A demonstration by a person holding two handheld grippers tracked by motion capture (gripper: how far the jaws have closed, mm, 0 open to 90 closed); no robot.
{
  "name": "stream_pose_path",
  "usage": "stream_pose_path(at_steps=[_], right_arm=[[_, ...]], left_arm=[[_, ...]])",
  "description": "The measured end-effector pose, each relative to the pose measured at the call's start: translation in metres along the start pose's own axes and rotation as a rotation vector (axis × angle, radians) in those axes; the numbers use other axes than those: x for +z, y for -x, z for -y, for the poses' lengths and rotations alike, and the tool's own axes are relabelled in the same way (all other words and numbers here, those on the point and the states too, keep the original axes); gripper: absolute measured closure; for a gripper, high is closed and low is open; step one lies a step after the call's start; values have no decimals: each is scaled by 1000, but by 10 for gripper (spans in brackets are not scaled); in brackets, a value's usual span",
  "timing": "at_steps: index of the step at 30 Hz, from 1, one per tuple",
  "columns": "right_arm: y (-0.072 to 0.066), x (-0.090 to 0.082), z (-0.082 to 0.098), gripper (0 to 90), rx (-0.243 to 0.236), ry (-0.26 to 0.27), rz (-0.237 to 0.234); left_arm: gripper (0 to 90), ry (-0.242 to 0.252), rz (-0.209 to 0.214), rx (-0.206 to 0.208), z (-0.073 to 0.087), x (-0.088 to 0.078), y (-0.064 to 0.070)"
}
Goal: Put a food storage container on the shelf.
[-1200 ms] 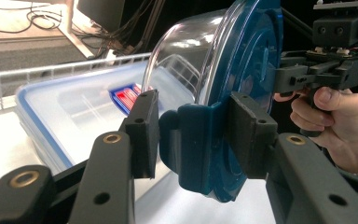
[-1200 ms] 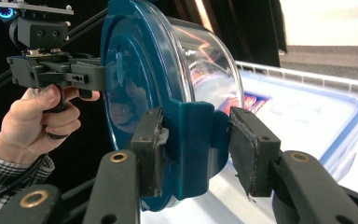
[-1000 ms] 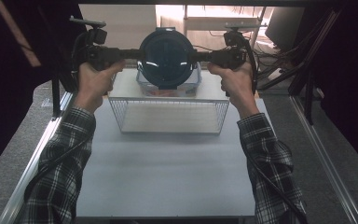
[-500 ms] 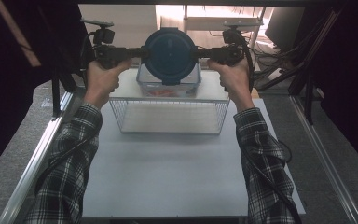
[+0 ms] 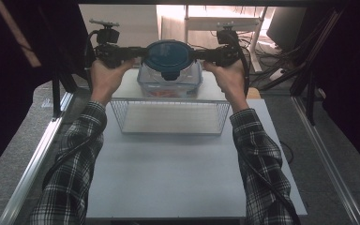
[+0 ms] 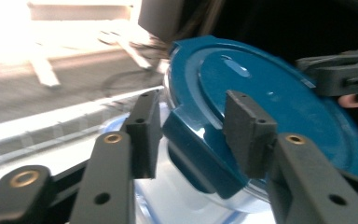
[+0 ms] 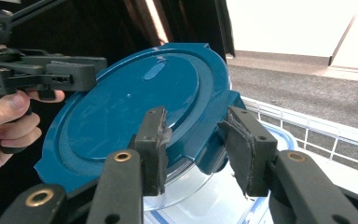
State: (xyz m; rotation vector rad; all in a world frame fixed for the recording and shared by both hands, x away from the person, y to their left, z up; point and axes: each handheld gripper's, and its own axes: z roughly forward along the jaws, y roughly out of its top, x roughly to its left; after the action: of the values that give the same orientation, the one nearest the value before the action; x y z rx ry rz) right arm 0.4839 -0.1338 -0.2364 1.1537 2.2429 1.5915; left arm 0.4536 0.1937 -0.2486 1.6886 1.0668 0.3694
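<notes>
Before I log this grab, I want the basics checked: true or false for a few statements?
1. Each gripper has a tab of the blue lid between its jaws. True: left gripper, right gripper, blue lid; both pairs of jaws have just been closing.
2. The lid sits on a clear round bowl. True.
3. The bowl stands inside the wire basket. False: it is beyond the basket, over a clear rectangular box.
4. The sleeves are plain white. False: dark plaid.
</notes>
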Motion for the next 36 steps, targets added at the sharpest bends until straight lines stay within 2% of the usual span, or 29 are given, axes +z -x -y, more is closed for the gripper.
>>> stream_pose_path(at_steps=[1, 3, 4, 6, 8, 9, 10, 13, 14, 16, 19, 22, 24, 26, 28, 31, 33, 36], right_arm=[[-2, -2, 1, 601, -6, 7, 4], [-5, -6, 3, 602, -32, 15, 7], [-7, -9, 4, 625, -54, 19, 13], [-10, -17, 5, 681, -89, 32, 19], [-13, -25, 8, 777, -101, 47, 1], [-15, -27, 11, 827, -113, 42, -17], [-16, -27, 13, 857, -121, 30, -16], [-18, -21, 21, 887, -137, -10, 11], [-18, -20, 22, 887, -136, -13, 8], [-17, -16, 25, 888, -127, -20, 9], [-13, -13, 27, 888, -128, -29, 25], [-9, -11, 28, 888, -111, -19, 22], [-9, -10, 29, 871, -113, -24, 39], [-8, -11, 33, 835, -111, -23, 31], [-8, -14, 37, 760, -106, -16, 21], [-8, -21, 50, 598, -95, -13, -19], [-11, -25, 62, 498, -110, -15, -28], [-15, -31, 80, 390, -144, -12, -30]], left_arm=[[578, 15, -7, 13, 0, -3, 2], [606, 48, 31, 2, 3, -15, 5], [632, 56, 40, 10, 6, -21, 7], [686, 44, 41, 40, 14, -30, 12], [744, 29, 72, 49, 24, -34, 15], [770, 18, 87, 57, 27, -34, 16], [786, -4, 89, 69, 34, -30, 19], [808, -34, 81, 72, 39, -21, 20], [814, -30, 58, 71, 40, -18, 19], [821, -25, 57, 53, 38, -16, 16], [820, -28, 17, 56, 34, -13, 13], [819, -24, 25, 34, 31, -9, 9], [808, -20, 29, 36, 33, -10, 10], [773, -19, 48, 36, 37, -12, 12], [703, -29, 51, 45, 44, -15, 16], [488, -44, 90, 65, 57, -17, 23], [373, -59, 98, 109, 71, -19, 32], [263, -79, 118, 149, 90, -19, 43]])
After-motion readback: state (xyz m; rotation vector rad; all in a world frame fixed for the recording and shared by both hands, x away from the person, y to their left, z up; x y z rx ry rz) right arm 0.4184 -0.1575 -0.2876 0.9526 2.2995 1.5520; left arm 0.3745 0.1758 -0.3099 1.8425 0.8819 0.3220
